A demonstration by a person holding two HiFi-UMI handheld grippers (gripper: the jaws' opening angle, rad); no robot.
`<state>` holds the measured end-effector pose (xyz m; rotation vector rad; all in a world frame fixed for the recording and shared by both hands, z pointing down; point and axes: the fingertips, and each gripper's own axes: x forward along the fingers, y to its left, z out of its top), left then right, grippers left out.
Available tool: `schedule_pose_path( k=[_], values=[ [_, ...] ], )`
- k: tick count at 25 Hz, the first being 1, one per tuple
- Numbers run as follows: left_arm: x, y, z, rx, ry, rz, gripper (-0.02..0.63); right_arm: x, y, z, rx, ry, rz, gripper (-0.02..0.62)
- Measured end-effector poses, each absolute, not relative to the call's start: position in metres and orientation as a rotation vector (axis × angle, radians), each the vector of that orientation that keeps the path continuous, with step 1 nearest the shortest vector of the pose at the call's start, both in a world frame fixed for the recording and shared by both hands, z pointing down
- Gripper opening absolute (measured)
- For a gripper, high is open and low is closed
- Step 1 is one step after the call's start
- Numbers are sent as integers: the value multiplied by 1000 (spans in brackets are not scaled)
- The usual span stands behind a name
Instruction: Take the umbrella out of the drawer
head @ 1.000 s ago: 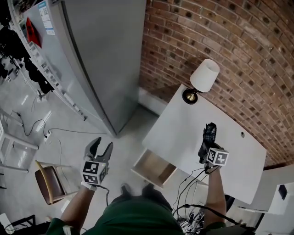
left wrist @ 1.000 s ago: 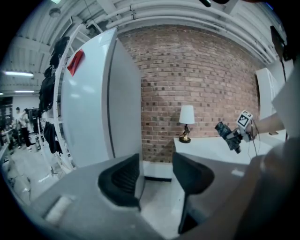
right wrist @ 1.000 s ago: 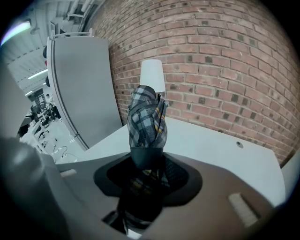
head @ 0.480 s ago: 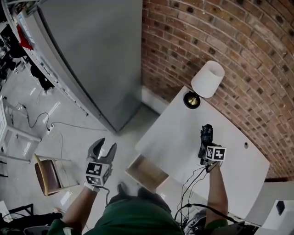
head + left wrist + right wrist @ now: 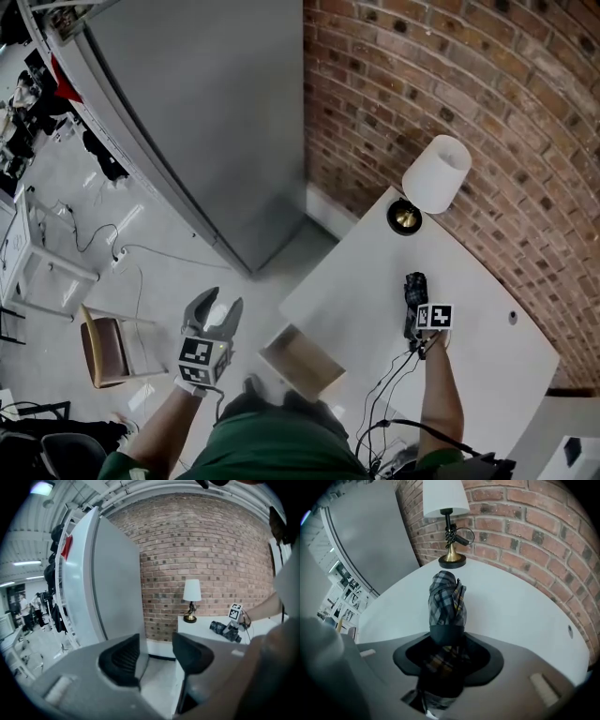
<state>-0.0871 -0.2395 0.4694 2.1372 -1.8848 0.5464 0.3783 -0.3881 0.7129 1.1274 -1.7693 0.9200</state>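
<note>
The folded plaid umbrella (image 5: 446,597) lies on the white table (image 5: 487,375), tip toward the lamp; in the head view the umbrella (image 5: 413,289) shows dark. My right gripper (image 5: 447,656) points steeply down at its handle end. Its jaws have just been opening, and the umbrella sits between them with dark gaps on both sides. The drawer (image 5: 302,361) stands pulled out below the table's near edge, its wooden bottom bare. My left gripper (image 5: 217,309) hangs open over the floor left of the drawer, with nothing between its jaws (image 5: 154,644).
A white-shaded lamp (image 5: 433,176) with a brass base stands at the table's far corner by the brick wall. A tall grey cabinet (image 5: 216,112) rises to the left. A chair (image 5: 105,349) and cables lie on the floor at left.
My right gripper has come down with the umbrella onto the tabletop. My left gripper has drifted a little right, toward the drawer.
</note>
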Motion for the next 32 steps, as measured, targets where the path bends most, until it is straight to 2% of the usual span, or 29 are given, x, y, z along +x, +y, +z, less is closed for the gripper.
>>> schedule_pose_path(
  k=[10,17,24,32],
  values=[
    [-93,-236,455,2138,-1913,558,218,381,-389,700,1232,-1853,926,264],
    [-91,-251,437,2251,-1875,510,218,395,-378,628,1396,-1935,851,262],
    [-107,-268,415,2368,-1804,421,215,400,-343,502,1711,-2029,659,259],
    [-119,-274,372,2522,-1710,289,180,364,-288,388,1930,-2135,382,178]
  ],
)
